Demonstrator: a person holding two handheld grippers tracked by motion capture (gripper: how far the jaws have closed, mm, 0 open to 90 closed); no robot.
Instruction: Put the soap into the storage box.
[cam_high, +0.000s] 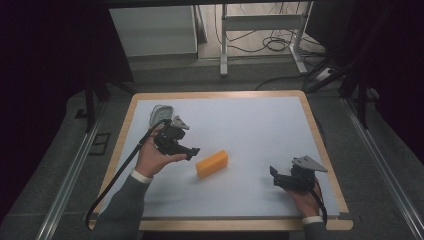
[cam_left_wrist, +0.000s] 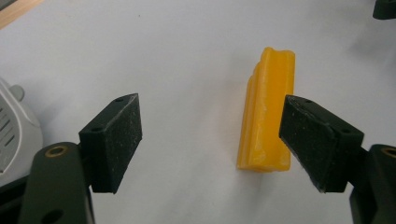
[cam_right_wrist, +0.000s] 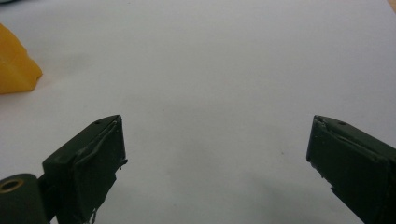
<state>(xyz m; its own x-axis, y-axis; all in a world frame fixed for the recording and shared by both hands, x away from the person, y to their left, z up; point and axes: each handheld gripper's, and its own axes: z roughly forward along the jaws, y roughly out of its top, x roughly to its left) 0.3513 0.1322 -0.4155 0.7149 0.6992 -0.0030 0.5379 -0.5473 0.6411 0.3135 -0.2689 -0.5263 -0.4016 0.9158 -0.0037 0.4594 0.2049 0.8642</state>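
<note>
I read this as the approach: my left gripper, jaws released, nears the yellow block mid-surface. Next, straddle it and clench. Right gripper idles released.

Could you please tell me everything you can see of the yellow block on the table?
The yellow block is an oblong, waxy-looking bar with lengthwise ridges along its top and slightly uneven ends. It lies flat on the white table surface, near the middle, angled. The open left gripper sits just short of it, not touching; the right gripper stands well apart.
</note>
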